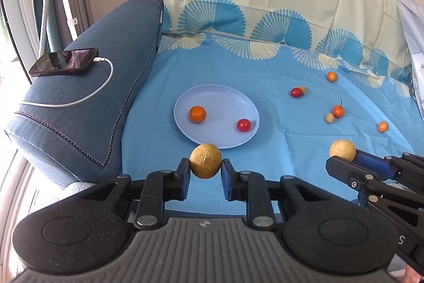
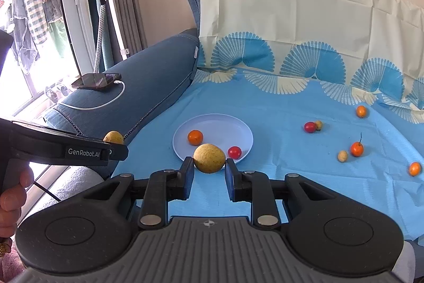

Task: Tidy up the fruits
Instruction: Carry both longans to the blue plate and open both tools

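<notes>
While the left gripper [image 1: 206, 166] reaches level toward the plate [image 1: 212, 100], its jaws clamp a round brown fruit [image 1: 205, 161], puckered end facing the camera. From the right wrist, the right gripper [image 2: 209, 168] likewise pinches a yellow fruit [image 2: 209, 157], long axis crosswise, at the plate's near rim.

I note bright daylight from the window [image 2: 31, 44] at frame left, blown out there; soft shadows, sharp centre, fisheye-bent edges.
</notes>
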### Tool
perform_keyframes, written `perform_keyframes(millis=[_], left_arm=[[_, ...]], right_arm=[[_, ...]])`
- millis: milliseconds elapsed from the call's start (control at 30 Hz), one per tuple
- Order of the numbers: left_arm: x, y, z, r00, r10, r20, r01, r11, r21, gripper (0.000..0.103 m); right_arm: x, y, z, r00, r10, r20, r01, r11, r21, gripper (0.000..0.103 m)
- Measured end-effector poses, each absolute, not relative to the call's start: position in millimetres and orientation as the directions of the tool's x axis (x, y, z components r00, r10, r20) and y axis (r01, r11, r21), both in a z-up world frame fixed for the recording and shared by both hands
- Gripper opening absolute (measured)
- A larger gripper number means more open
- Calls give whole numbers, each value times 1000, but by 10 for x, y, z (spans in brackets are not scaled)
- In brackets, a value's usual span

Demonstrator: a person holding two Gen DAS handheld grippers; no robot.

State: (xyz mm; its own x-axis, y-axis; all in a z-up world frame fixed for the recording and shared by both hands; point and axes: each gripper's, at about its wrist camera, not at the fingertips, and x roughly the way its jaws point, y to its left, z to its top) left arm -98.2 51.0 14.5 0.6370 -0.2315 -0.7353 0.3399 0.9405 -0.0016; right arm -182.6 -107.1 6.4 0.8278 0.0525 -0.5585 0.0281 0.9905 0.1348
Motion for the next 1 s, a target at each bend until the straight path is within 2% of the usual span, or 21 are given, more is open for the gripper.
perform_keyframes(millis=[1000], left_arm=[[-785, 477, 31, 609, -208, -766, 320, 947, -2, 27]], right_arm=[[-1641, -1112, -53, 797, 53, -601, 49, 987, 151, 26]])
